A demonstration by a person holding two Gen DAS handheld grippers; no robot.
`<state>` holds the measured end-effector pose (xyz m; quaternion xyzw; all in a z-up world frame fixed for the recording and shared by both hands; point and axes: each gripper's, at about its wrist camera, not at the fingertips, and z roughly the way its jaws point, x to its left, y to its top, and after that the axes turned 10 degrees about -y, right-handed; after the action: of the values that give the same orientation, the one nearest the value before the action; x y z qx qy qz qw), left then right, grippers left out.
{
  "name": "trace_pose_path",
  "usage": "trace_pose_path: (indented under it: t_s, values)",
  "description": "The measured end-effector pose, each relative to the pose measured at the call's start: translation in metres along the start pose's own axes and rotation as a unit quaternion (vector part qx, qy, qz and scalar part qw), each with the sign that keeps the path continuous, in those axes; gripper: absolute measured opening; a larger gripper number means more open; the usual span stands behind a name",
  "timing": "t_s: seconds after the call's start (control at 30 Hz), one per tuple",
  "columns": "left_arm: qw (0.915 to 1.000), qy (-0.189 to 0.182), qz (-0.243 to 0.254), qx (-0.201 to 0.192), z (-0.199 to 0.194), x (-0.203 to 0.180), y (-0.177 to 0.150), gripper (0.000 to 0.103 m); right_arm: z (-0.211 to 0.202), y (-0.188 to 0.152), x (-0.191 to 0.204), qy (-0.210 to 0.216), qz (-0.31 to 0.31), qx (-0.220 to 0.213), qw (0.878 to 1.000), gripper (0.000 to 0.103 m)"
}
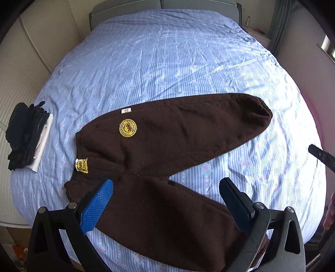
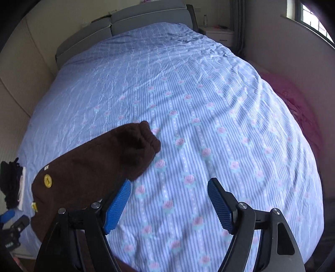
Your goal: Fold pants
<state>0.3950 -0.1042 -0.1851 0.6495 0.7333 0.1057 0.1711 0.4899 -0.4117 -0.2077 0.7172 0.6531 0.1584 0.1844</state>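
Brown fleece pants [image 1: 167,150] with a round yellow badge [image 1: 128,128] lie spread flat on the blue striped bedsheet [image 1: 167,62], legs apart in a V, waistband to the left. My left gripper [image 1: 167,188] is open, hovering over the near leg and the crotch. In the right wrist view the pants [image 2: 94,167] lie at the left, with the far leg's cuff [image 2: 146,136] pointing toward the middle. My right gripper [image 2: 169,190] is open and empty above bare sheet [image 2: 209,104], its left finger [image 2: 117,207] at the pants' edge.
A stack of folded dark clothes on a white item [image 1: 27,136] sits at the bed's left edge. The grey headboard [image 1: 159,6] is at the far end, a nightstand [image 2: 217,33] with a bottle at the far right. Pink fabric [image 2: 297,104] lies beside the bed's right.
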Motion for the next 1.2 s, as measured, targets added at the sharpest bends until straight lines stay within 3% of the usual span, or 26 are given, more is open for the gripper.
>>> trace_pose_path:
  t_s: [0.17, 0.37, 0.47, 0.6, 0.67, 0.73, 0.87, 0.97, 1.07, 1.17, 1.2]
  values:
    - [0.9983, -0.014, 0.045, 0.033, -0.004, -0.003, -0.041, 0.103, -0.022, -0.088, -0.019, 0.012, 0.034, 0.066, 0.997, 0.076]
    - [0.9931, -0.025, 0.097, 0.061, -0.005, -0.014, -0.086, 0.103, -0.025, -0.197, -0.004, 0.032, 0.051, 0.154, 0.986, 0.074]
    - [0.9905, -0.025, 0.115, 0.070, -0.003, -0.019, -0.102, 0.103, -0.012, -0.229, 0.010, 0.031, 0.049, 0.190, 0.980, 0.066]
    - [0.9884, -0.020, 0.126, 0.082, 0.004, -0.025, -0.119, 0.103, 0.011, -0.247, 0.021, 0.013, 0.049, 0.209, 0.977, 0.065]
    - [0.9885, -0.019, 0.120, 0.090, 0.007, -0.026, -0.124, 0.103, 0.023, -0.252, 0.023, 0.009, 0.050, 0.217, 0.975, 0.052]
    - [0.9886, -0.019, 0.113, 0.097, 0.009, -0.027, -0.129, 0.103, 0.030, -0.254, 0.023, -0.009, 0.045, 0.224, 0.974, 0.028]
    - [0.9891, -0.016, 0.107, 0.100, 0.009, -0.030, -0.138, 0.103, 0.014, -0.260, 0.017, -0.003, 0.035, 0.202, 0.979, 0.023]
    - [0.9900, -0.015, 0.090, 0.107, 0.013, -0.030, -0.140, 0.103, 0.000, -0.257, 0.012, -0.023, 0.025, 0.185, 0.982, 0.023]
    - [0.9905, -0.016, 0.080, 0.110, 0.014, -0.030, -0.141, 0.103, 0.013, -0.258, 0.014, -0.031, 0.031, 0.207, 0.977, 0.024]
    - [0.9908, -0.012, 0.080, 0.108, 0.012, -0.027, -0.144, 0.103, 0.028, -0.259, 0.015, -0.040, 0.027, 0.229, 0.972, 0.039]
    - [0.9910, -0.011, 0.078, 0.108, 0.012, -0.026, -0.146, 0.103, 0.025, -0.259, 0.011, -0.043, 0.034, 0.227, 0.972, 0.050]
